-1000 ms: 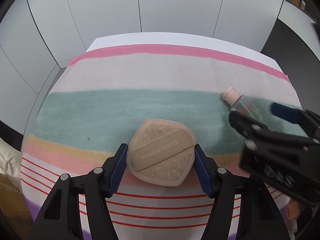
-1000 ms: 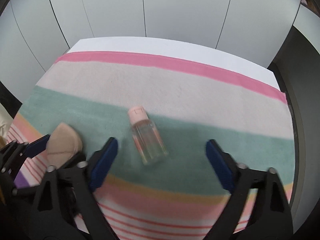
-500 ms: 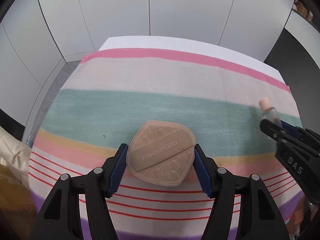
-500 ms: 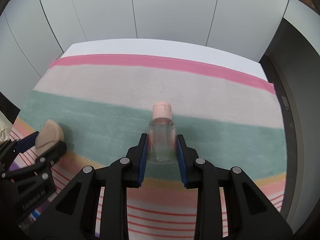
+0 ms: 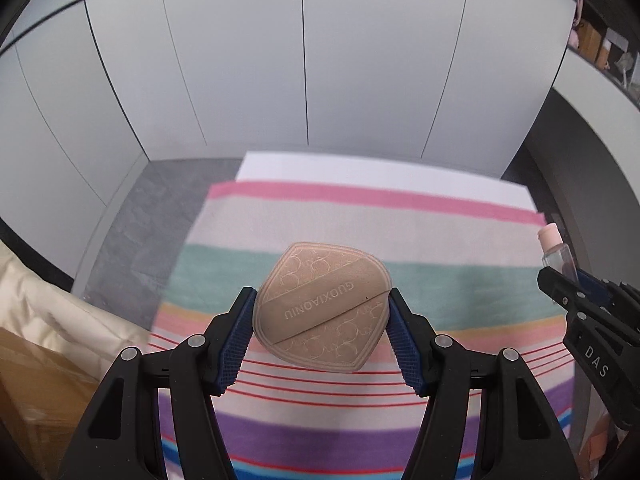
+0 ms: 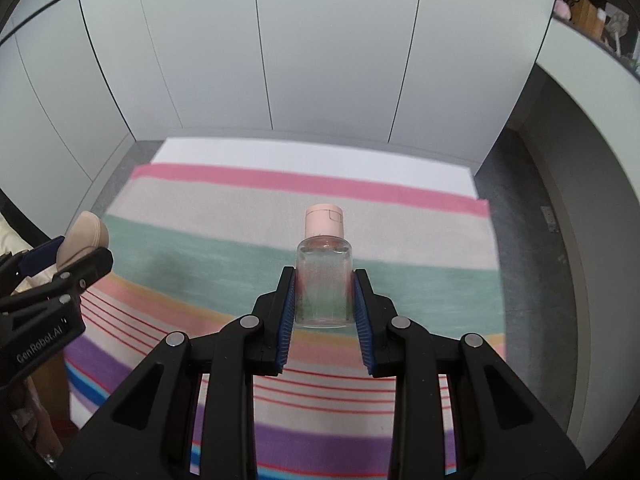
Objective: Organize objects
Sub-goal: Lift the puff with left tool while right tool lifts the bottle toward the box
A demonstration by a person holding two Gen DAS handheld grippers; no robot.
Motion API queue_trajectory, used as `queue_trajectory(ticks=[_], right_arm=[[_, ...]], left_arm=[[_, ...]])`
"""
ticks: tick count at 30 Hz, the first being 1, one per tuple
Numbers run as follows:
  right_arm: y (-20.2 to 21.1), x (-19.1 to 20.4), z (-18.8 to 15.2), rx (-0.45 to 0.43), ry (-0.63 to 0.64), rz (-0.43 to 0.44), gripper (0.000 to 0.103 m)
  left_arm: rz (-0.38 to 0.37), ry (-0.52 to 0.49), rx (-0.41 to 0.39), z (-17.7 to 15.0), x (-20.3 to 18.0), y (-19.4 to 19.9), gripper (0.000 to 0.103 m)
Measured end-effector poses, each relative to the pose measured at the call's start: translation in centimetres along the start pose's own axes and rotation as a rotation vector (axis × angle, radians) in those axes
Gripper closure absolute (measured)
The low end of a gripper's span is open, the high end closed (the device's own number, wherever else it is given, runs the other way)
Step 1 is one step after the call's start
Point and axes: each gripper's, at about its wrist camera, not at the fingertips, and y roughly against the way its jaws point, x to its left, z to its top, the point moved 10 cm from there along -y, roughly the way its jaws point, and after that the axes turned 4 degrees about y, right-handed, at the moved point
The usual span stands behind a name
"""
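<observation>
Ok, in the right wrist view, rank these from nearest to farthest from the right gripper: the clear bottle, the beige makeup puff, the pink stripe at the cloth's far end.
1. Clear bottle: clamped in the right gripper, centre.
2. Beige makeup puff: off to the left, in the left gripper.
3. Pink stripe: across the far end of the striped cloth, beyond the bottle.

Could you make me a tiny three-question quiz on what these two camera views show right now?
1. True or false: the left tool grips a beige makeup puff.
2. What does the right tool hold: A) a spoon, B) a clear bottle with a pink cap, C) nothing?
3. What covers the table below them?

Key: 1 true. 2 B, the clear bottle. 3 A striped cloth.
</observation>
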Motion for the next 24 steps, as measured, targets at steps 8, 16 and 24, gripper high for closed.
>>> queue_trajectory(ticks=[8,16,24], right_arm=[[8.8,0.1,2.6,-0.076,0.013,-0.022,0.074],[14.1,0.6,3.2,-0.125,0.01,-0.016,0.074],[17.1,0.6,1.6,-0.134,0.012,-0.017,0.074]], left_arm=[[-0.013,-0.007,-0.1,2.9,0.2,8.7,0.038],[-0.023,0.015,-0.09,2.5,0.3,12.3,0.038],[0.003,-0.018,-0.081,0.8,1.2,14.9,0.038]])
